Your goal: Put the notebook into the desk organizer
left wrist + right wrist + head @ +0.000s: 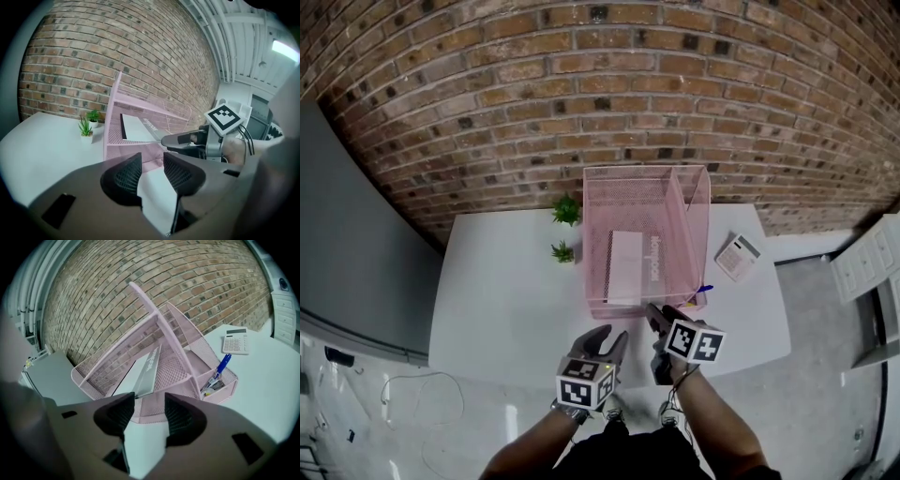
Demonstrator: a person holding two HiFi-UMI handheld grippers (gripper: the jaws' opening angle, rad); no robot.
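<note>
Notebook (pixel 625 265) already inside desk organizer (pixel 694 202), in large mesh compartment. Left gripper (pixel 152 171) fingers well apart, nothing held. Right gripper (pixel 145 413) fingers also apart, empty, just before organizer front. Likely retreat step: draw both straight back over tabletop (pixel 506 281), avoid nudging mesh.

We point our right gripper (pixel 146 405) at the organizer (pixel 176 363).
Its jaws stand apart, empty; we see the notebook (pixel 140 373) inside, a pen (pixel 220 367) at its right end, and a calculator (pixel 236 341) beyond.
</note>
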